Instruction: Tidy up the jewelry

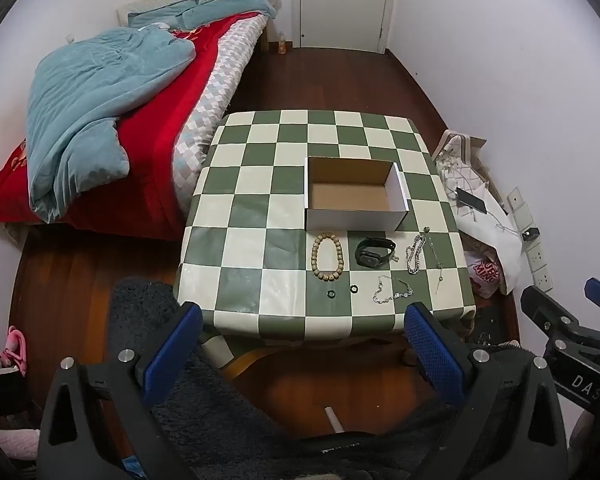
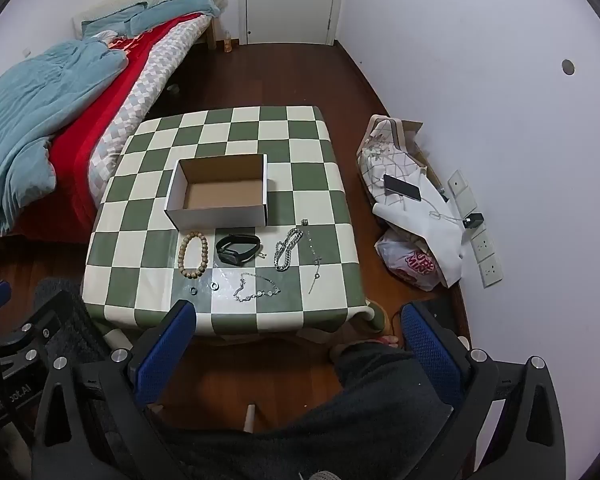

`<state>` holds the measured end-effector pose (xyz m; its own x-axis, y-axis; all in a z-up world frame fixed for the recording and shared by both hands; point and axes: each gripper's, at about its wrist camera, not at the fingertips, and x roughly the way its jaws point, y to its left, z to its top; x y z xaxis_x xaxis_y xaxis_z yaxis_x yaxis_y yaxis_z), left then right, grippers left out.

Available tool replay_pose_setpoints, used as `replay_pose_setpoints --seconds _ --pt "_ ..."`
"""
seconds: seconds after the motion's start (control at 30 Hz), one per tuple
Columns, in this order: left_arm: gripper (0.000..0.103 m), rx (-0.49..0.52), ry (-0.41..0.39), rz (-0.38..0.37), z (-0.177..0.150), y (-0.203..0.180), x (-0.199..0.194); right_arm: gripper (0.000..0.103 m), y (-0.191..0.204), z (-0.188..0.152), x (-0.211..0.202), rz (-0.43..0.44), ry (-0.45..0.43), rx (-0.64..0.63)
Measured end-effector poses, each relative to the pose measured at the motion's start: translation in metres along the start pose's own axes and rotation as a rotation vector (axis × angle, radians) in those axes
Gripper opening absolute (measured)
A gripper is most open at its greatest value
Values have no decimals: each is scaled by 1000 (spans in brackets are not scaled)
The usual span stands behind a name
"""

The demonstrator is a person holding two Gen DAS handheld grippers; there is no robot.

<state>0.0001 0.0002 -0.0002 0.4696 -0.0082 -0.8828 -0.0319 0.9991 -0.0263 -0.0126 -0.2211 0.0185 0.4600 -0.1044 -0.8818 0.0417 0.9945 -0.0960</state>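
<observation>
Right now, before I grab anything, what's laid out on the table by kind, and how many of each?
Bead bracelet: 1
Watch: 1
Silver chains: 3
Small rings: 2
Box, empty: 1
Total: 8

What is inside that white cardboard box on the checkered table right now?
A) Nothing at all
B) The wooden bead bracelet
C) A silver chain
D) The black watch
A: the open white cardboard box shows only its bare brown floor, while the wooden bead bracelet, the black wristwatch and the thick silver chain all lie on the green-and-white checkered tablecloth in front of it.
</observation>
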Motion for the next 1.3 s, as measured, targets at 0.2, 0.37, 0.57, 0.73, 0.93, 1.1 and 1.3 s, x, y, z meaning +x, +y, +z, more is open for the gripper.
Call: replay_pose_setpoints --seconds 0.2,0.37,0.57,0.73,0.93,1.1,1.3 --pt "103 3 0 4 0 0 0 103 -1 0 -2 3 0 2" --pt "103 3 -5 5 0 0 1 103 -5 2 -3 5 1 -2" --pt "103 2 -10 7 4 0 -1 103 -3 0 -4 -4 -6 0" --pt "103 4 -16 9 5 1 -4 103 -6 3 -7 -5 -8 1" --pt "103 11 -27 9 6 -3 -9 103 -6 3 -9 -3 -11 -1" --pt "103 11 -28 10 7 -4 -10 103 -5 2 -8 -3 -15 2" --pt "103 7 -34 8 10 -5 -13 103 -9 4 -15 1 -20 4"
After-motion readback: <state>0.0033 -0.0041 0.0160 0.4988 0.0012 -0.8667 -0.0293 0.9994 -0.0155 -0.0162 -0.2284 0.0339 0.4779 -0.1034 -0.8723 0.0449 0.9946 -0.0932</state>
